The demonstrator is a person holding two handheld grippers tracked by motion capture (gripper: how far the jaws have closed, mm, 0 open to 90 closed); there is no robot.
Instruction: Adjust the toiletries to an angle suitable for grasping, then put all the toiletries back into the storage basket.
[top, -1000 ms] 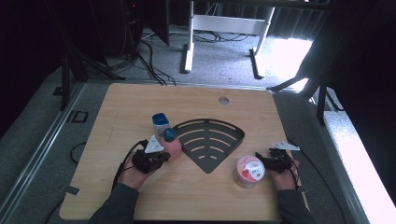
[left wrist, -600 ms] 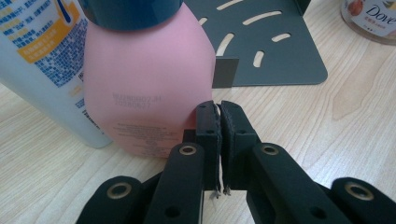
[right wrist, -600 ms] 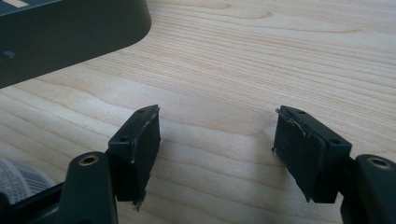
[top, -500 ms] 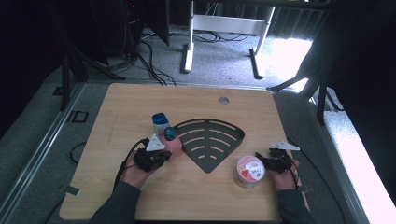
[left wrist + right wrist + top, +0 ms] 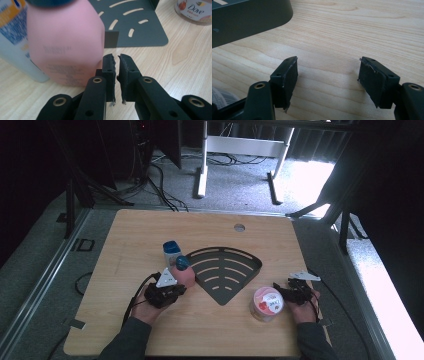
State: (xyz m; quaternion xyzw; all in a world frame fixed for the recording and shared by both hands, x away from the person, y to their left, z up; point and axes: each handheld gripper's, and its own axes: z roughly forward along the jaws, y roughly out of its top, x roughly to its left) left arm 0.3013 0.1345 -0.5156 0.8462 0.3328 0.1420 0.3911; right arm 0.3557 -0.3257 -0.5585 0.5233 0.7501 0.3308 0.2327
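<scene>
The left gripper (image 5: 116,62) has its jaws almost pressed together, a thin slit between the pads and nothing in it; they have just been parting slightly. Its tips sit just beside the pink bottle (image 5: 66,45), at the bottle's right lower edge, perhaps touching its side but not around it. The bottle stands upright on the table (image 5: 125,235), its dark cap (image 5: 182,262) up. Close behind it stands a pale bottle (image 5: 171,251) with a blue cap, and both are just left of the dark fan-shaped rack (image 5: 224,270).

The right gripper (image 5: 328,83) is spread wide over bare wood, gripping nothing. In the high view it lies just right of the Dove jar (image 5: 268,303), which stands off the rack's right corner.

As a judgement, the work is at an early stage: the rack carries nothing, and both bottles and the jar stand on the table beside it. The left gripper looks about to take the pink bottle, so it must open much wider, shift left to bracket the body, then close and lift. The jar is likewise ungripped.
</scene>
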